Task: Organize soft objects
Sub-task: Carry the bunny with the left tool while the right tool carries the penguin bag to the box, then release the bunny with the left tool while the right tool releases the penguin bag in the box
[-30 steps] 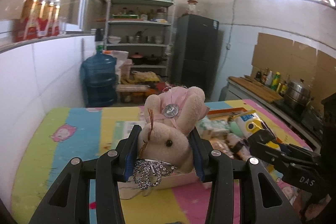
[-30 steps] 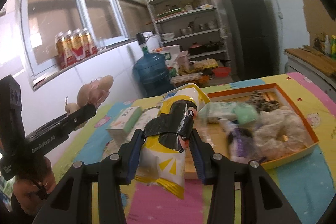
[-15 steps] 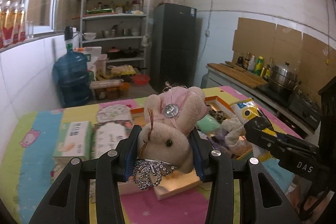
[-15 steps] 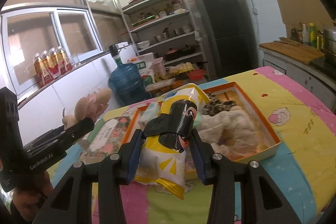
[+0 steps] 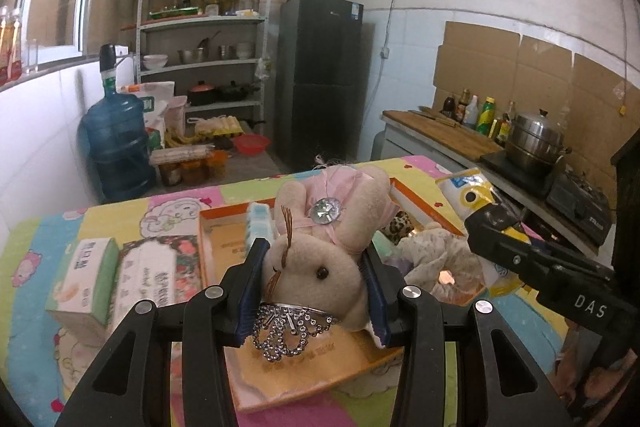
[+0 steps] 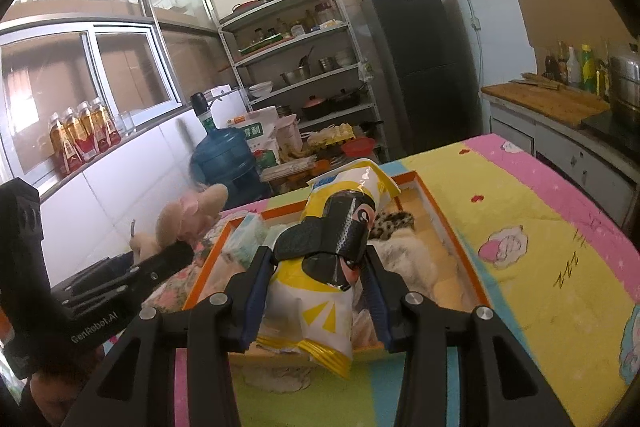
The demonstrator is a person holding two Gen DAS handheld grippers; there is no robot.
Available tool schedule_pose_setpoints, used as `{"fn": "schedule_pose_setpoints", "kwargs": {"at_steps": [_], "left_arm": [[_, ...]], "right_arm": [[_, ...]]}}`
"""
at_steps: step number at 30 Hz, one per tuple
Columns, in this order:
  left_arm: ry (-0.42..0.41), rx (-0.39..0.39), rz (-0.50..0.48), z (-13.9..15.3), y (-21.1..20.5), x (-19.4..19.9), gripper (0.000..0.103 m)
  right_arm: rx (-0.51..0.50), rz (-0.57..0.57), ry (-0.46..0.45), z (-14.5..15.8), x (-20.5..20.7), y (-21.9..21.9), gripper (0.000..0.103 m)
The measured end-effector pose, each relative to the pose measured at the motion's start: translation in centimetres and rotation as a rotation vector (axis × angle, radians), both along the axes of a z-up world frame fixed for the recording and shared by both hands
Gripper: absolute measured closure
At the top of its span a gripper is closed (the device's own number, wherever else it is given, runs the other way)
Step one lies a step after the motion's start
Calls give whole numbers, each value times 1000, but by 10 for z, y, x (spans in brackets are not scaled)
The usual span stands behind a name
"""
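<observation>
On the counter (image 5: 120, 215) a tray (image 5: 424, 205) holds soft items; two boxes (image 5: 84, 275) lie to its left; a fridge (image 5: 320, 79) stands behind

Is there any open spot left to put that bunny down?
Inside the orange box the left part is bare, between the blue pack and the near wall. Its right side is crowded with fluffy things. The quilt right of the box is open too.

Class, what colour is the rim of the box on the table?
Orange; the box rim shows best in the right wrist view.
</observation>
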State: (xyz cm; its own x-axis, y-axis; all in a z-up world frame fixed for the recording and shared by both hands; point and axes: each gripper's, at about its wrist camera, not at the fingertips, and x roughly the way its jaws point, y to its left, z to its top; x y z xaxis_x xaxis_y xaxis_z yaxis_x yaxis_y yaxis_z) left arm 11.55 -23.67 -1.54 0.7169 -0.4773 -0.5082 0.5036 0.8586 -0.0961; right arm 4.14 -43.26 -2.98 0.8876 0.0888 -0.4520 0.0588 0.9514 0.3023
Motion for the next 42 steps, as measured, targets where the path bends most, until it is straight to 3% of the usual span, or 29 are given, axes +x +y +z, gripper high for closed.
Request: {"fn": "schedule_pose_setpoints", "kwargs": {"at_steps": [17, 31, 42], "left_arm": [[18, 37, 23, -12, -48, 54, 57], [131, 48, 31, -46, -57, 94, 57], [210, 26, 1, -62, -59, 107, 55]], "right_arm": [[-14, 47, 30, -1, 59, -30, 58], [9, 84, 134, -33, 99, -32, 58], [8, 92, 165, -44, 109, -29, 57]]}}
